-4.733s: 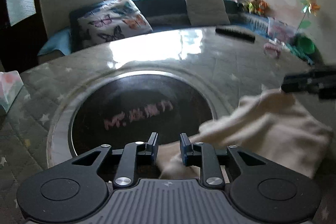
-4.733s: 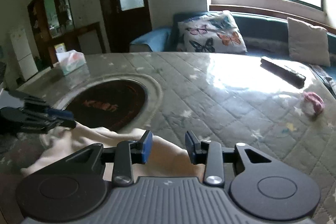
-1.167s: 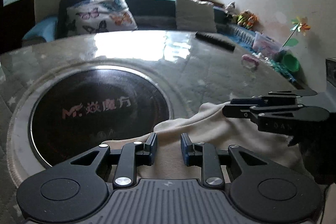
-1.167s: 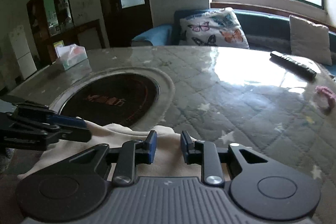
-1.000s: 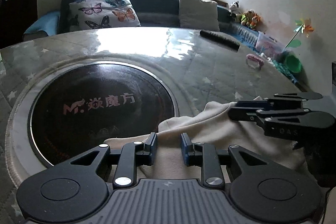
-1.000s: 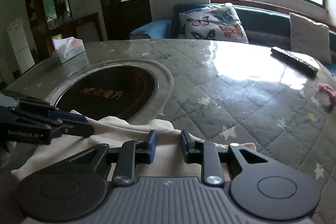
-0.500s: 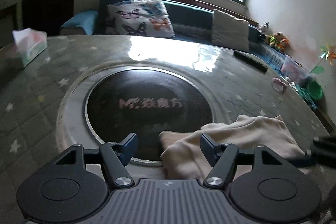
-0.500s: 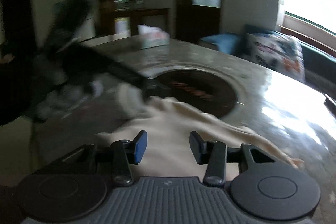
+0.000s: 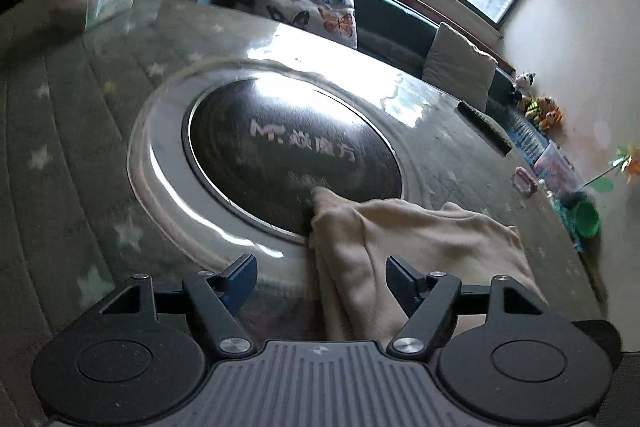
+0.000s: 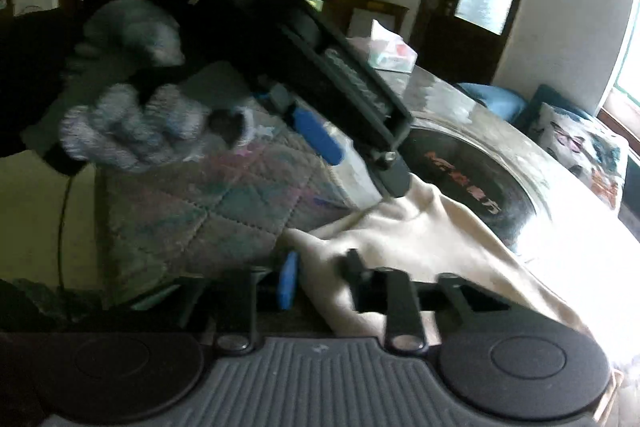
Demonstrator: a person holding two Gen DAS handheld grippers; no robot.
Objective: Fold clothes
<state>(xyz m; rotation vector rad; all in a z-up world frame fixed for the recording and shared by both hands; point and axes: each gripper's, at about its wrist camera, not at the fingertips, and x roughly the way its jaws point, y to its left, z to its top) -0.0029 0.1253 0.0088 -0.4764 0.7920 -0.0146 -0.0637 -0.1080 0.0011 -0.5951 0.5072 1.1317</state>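
Cream garment (image 9: pixel 420 239) on table (image 9: pixel 72 131); left gripper (image 9: pixel 320 277) spread.

Left claw (image 9: pixel 322 277): both fingers spread wide, nothing clasped between them, tilted downward. Right claw (image 10: pixel 320 279): fingers parted, view motion-blurred. In the right wrist view the left claw (image 10: pixel 360 155) appears at upper left, angled down to the right, its handle gripped by a grey knitted-gloved left hand (image 10: pixel 132 115).

Our left gripper (image 9: pixel 322 273) hangs wide open over a cream garment (image 9: pixel 420 239) lapping the table's dark round hotplate (image 9: pixel 280 143).
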